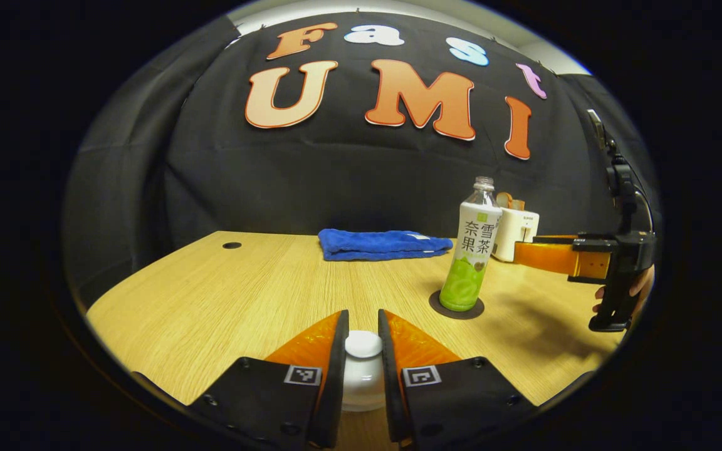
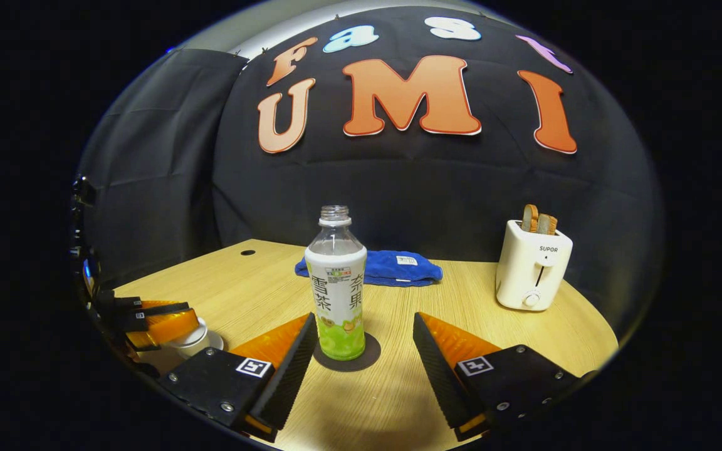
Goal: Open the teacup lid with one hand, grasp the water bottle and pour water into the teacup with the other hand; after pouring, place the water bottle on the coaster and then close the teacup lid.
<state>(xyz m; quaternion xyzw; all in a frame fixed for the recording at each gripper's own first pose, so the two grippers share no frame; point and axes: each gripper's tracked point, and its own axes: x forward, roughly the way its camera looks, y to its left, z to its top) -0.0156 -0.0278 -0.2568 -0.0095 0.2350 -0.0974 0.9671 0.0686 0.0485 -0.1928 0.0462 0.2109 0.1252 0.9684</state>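
Left gripper (image 1: 363,351) clamped on the teacup lid (image 1: 363,344); right gripper (image 2: 361,351) spread wide, water bottle (image 2: 336,294) upright on its coaster (image 2: 370,357) between the fingers, untouched.

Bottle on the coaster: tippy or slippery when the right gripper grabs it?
Likely tippy: the water bottle is tall and narrow on a small coaster. Its thin clear plastic may flex if squeezed. With no cap on, a knock could spill whatever it holds.
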